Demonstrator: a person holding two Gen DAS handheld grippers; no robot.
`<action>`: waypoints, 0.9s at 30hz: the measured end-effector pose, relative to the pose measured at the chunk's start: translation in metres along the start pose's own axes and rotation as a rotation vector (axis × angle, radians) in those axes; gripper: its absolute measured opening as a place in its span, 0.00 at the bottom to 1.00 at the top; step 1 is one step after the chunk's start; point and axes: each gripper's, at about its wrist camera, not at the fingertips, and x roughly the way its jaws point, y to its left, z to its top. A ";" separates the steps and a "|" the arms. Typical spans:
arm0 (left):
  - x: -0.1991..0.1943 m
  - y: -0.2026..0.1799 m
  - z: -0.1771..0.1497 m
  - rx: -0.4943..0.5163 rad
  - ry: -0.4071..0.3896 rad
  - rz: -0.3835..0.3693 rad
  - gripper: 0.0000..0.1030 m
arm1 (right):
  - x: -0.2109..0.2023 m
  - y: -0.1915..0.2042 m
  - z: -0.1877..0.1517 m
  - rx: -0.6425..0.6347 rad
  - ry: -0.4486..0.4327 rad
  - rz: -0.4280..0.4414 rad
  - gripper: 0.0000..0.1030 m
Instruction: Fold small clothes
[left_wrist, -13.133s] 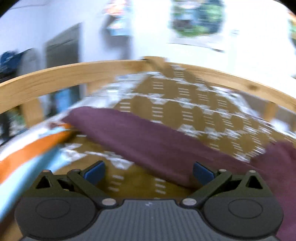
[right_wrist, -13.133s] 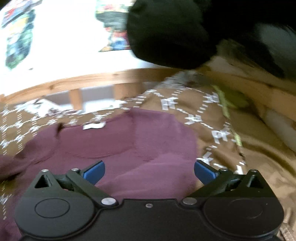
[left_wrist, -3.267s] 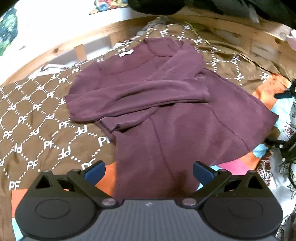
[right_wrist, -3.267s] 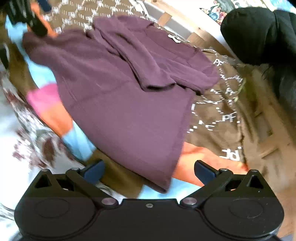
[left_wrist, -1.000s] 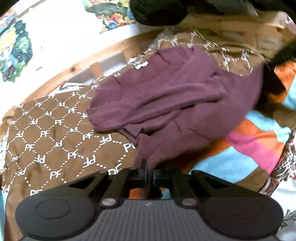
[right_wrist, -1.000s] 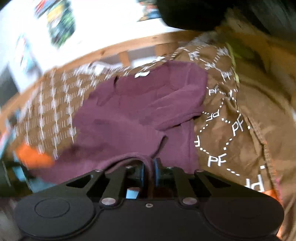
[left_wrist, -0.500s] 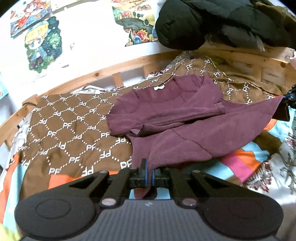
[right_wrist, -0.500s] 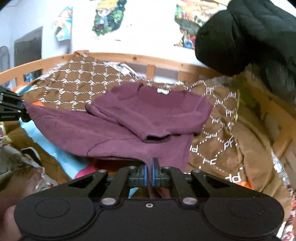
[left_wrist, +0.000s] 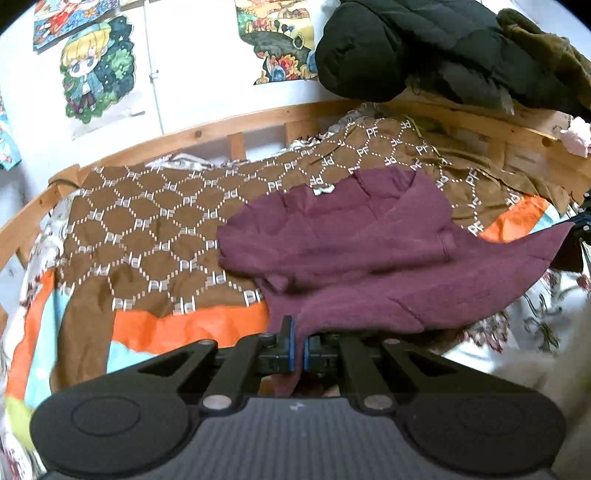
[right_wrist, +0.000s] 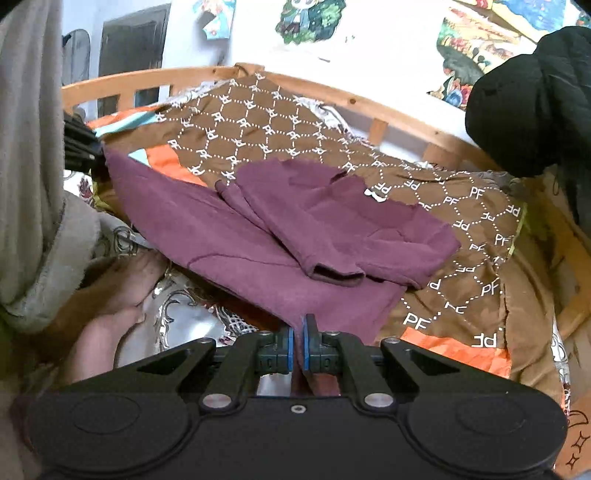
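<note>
A maroon long-sleeved sweater (left_wrist: 369, 251) lies on a brown patterned bedspread (left_wrist: 155, 229), both sleeves folded across its chest. My left gripper (left_wrist: 297, 345) is shut on one bottom hem corner. My right gripper (right_wrist: 298, 341) is shut on the other hem corner, and the sweater (right_wrist: 295, 229) shows stretched between them, its lower half lifted off the bed. The right gripper shows at the right edge of the left wrist view (left_wrist: 576, 240). The left gripper shows at the left edge of the right wrist view (right_wrist: 81, 147).
A wooden bed rail (left_wrist: 207, 133) curves round the far side. A black jacket (left_wrist: 424, 48) hangs over the rail at the right. Posters (left_wrist: 92, 70) hang on the white wall. A grey garment (right_wrist: 33, 166) hangs at the left of the right wrist view.
Both grippers, open over the hem 3.3 s ago, have shut on its corners. Over the last second they pulled back and up, stretching the sweater's lower half taut off the bed.
</note>
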 end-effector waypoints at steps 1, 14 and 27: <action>0.004 0.001 0.008 0.004 0.002 0.006 0.05 | 0.003 -0.004 0.005 0.002 -0.006 -0.007 0.04; 0.118 0.033 0.170 0.037 0.073 0.126 0.05 | 0.101 -0.111 0.124 -0.076 -0.081 -0.218 0.04; 0.317 0.085 0.204 -0.029 0.257 0.055 0.06 | 0.277 -0.210 0.157 0.060 0.043 -0.145 0.04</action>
